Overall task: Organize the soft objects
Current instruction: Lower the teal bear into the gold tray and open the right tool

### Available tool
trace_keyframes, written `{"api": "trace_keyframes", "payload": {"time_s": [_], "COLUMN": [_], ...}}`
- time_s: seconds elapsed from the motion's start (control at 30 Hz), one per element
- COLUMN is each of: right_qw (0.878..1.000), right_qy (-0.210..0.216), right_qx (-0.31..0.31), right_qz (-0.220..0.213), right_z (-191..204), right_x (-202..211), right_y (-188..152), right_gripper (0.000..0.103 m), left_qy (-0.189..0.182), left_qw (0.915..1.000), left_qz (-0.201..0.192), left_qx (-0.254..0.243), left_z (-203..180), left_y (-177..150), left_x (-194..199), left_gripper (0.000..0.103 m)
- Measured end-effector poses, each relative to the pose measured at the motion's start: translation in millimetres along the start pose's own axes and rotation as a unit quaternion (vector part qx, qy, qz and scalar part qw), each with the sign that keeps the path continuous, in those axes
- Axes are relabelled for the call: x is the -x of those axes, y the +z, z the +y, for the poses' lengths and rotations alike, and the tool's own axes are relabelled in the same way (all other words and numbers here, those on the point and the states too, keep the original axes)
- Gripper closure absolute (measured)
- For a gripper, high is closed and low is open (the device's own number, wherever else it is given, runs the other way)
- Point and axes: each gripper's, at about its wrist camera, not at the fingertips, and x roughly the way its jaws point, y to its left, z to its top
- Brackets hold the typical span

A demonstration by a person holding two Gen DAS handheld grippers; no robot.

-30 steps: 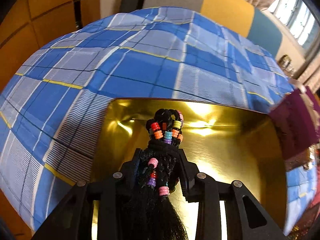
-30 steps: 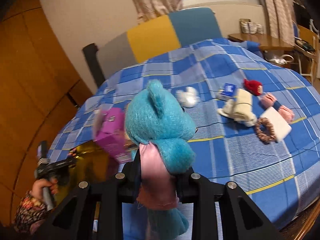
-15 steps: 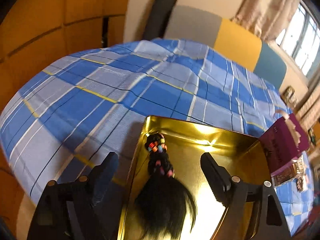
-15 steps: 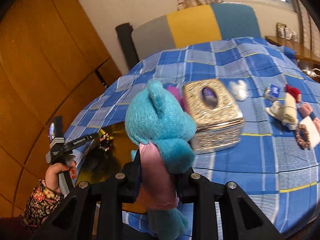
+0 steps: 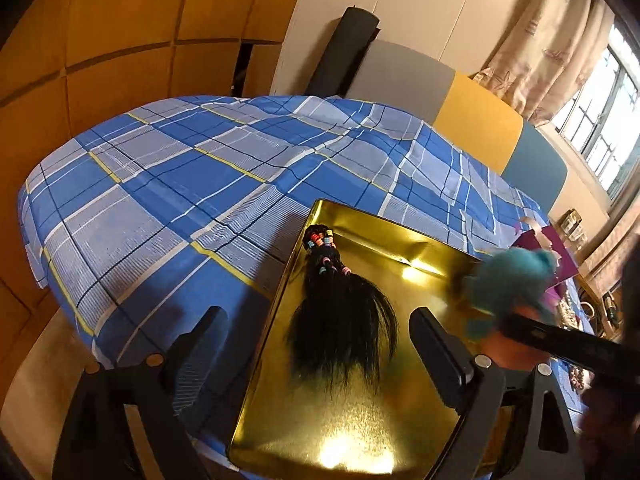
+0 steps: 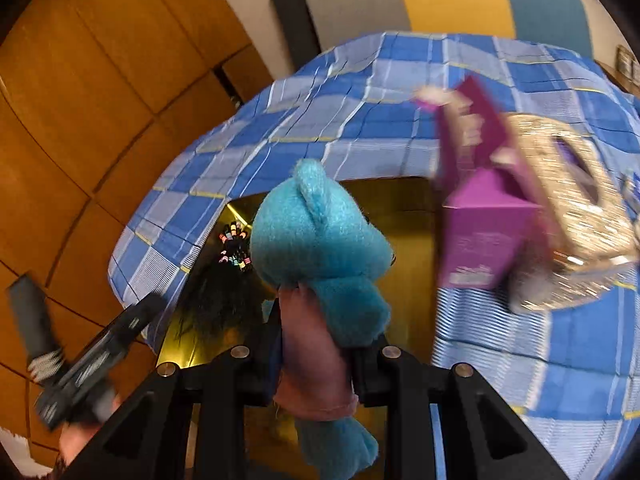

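A gold tin tray (image 5: pixel 360 432) lies on the blue plaid bedspread (image 5: pixel 168 184). A black hair piece with coloured beads (image 5: pixel 340 312) lies inside the tray, also showing in the right wrist view (image 6: pixel 224 292). My left gripper (image 5: pixel 316 344) is open and empty, drawn back above the tray's near end. My right gripper (image 6: pixel 316 344) is shut on a teal plush bear in a pink cloth (image 6: pixel 324 256), held over the tray (image 6: pixel 408 208). The bear also shows blurred in the left wrist view (image 5: pixel 512 284).
A purple box (image 6: pixel 480 216) stands at the tray's far right side, with a glittery gold tissue box (image 6: pixel 568 200) beside it. Wooden wall panels (image 5: pixel 100 40) stand to the left. A grey, yellow and teal headboard (image 5: pixel 460 108) lies behind the bed.
My left gripper opened and let go of the hair piece into the tray, then drew back. My right gripper carried the teal bear leftward over the tray.
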Motion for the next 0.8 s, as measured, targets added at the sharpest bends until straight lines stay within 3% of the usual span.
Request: {"api": "trace_keyframes", "payload": {"time_s": [0.2, 0.5, 0.7, 0.8], "right_qw": [0.999, 0.995, 0.989, 0.992], "right_qy": [0.015, 0.041, 0.058, 0.041], "right_qx": [-0.013, -0.059, -0.074, -0.061], "right_qz": [0.047, 0.074, 0.112, 0.101], "right_z": [15, 24, 23, 19], "right_x": [-58, -112, -144, -136], "right_y": [23, 43, 47, 46], "right_gripper": [0.076, 0.073, 0.065, 0.059], "left_qy": [0.001, -0.006, -0.018, -0.018], "left_qw": [0.9998, 0.9995, 0.9994, 0.9995], "left_qz": [0.013, 0.019, 0.024, 0.024], "left_qx": [0.014, 0.023, 0.016, 0.011], "left_z": [11, 15, 9, 7], "left_y": [-7, -9, -12, -13], "left_x": [3, 1, 0, 0], "left_gripper": [0.01, 0.01, 0.01, 0.01]}}
